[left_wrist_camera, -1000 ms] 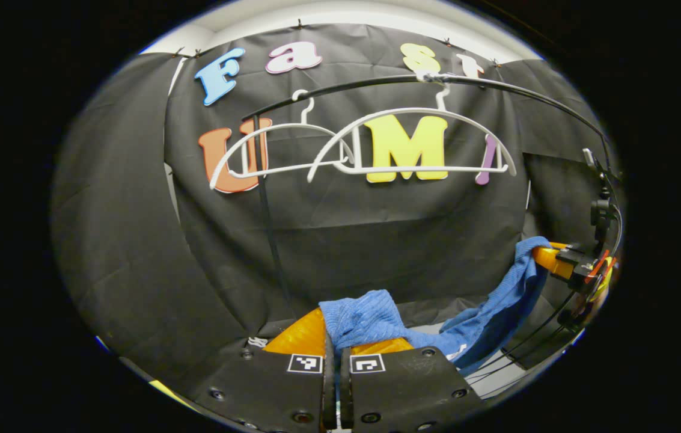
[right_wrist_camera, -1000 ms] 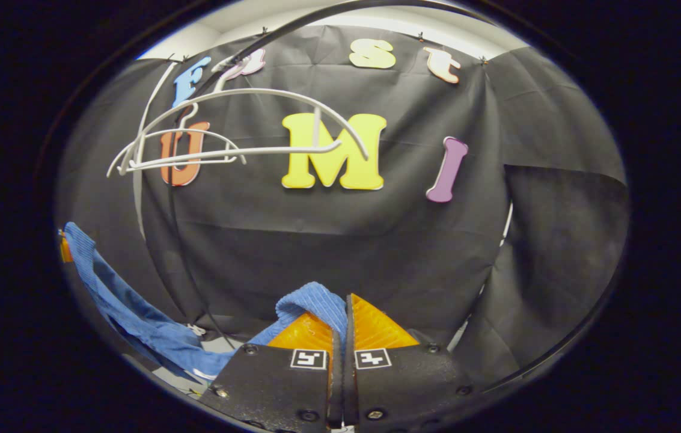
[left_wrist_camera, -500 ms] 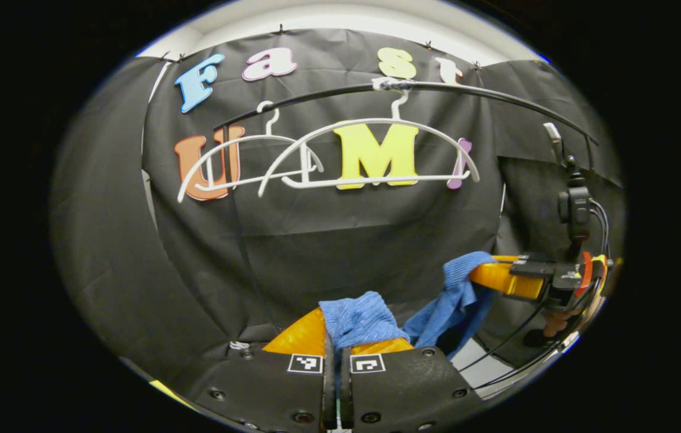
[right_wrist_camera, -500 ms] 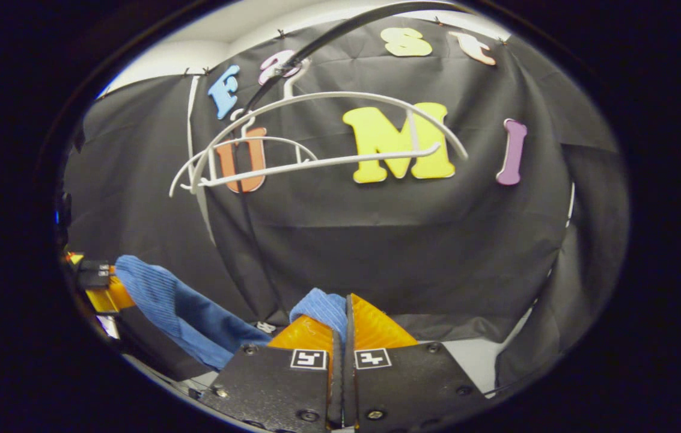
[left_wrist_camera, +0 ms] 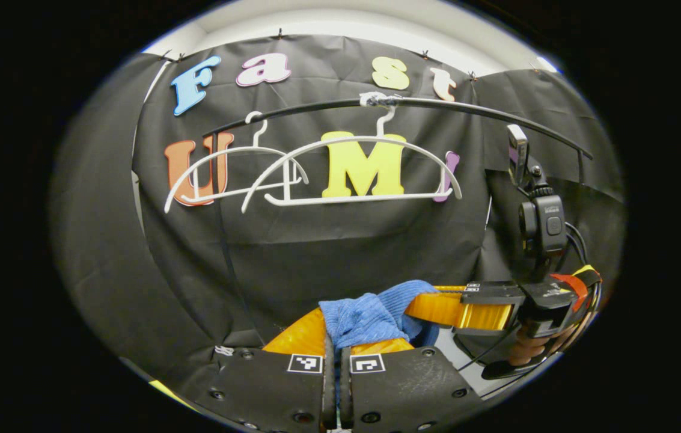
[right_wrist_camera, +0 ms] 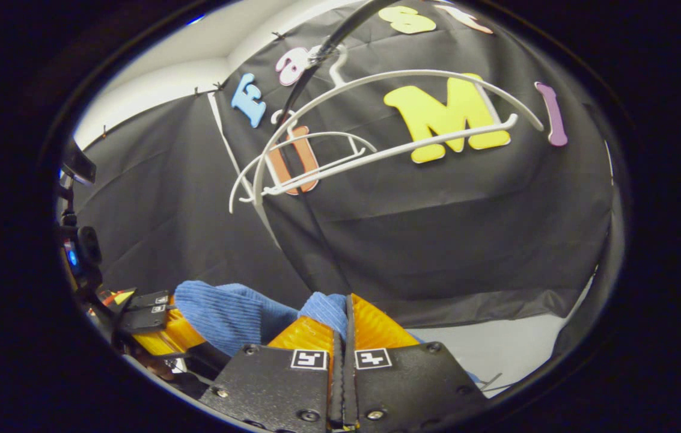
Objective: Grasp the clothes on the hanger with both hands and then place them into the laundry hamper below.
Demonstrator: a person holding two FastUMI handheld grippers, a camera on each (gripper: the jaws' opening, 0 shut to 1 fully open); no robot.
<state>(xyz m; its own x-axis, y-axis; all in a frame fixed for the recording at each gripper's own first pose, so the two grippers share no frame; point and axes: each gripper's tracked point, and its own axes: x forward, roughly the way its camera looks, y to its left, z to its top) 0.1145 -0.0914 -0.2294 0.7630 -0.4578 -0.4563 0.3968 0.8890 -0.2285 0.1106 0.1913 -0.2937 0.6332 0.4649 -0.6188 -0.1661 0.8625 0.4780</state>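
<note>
In the left gripper view, the left tool (left_wrist_camera: 334, 337) sits at 6 o'clock with its two fingers pressed together on a bunch of the blue cloth (left_wrist_camera: 361, 316). The cloth rises just above the fingertips and continues toward 4 o'clock, where the right tool (left_wrist_camera: 430, 304) comes in from the side and also pinches it. A hand (left_wrist_camera: 526, 349) holds the handle of that tool at about 4 o'clock.

In the right gripper view, the right tool (right_wrist_camera: 343, 319) is at 6 o'clock, its fingers squeezed on a fold of the blue cloth (right_wrist_camera: 232, 310). The cloth stretches toward 8 o'clock to the left tool (right_wrist_camera: 181, 328), so the two tools are near each other with the cloth bunched between them.

Two white hangers (left_wrist_camera: 352, 171) hang bare on the black rail (left_wrist_camera: 466, 108) at 12 o'clock, well above the cloth. The hangers (right_wrist_camera: 376, 120) appear tilted in the right gripper view.
</note>
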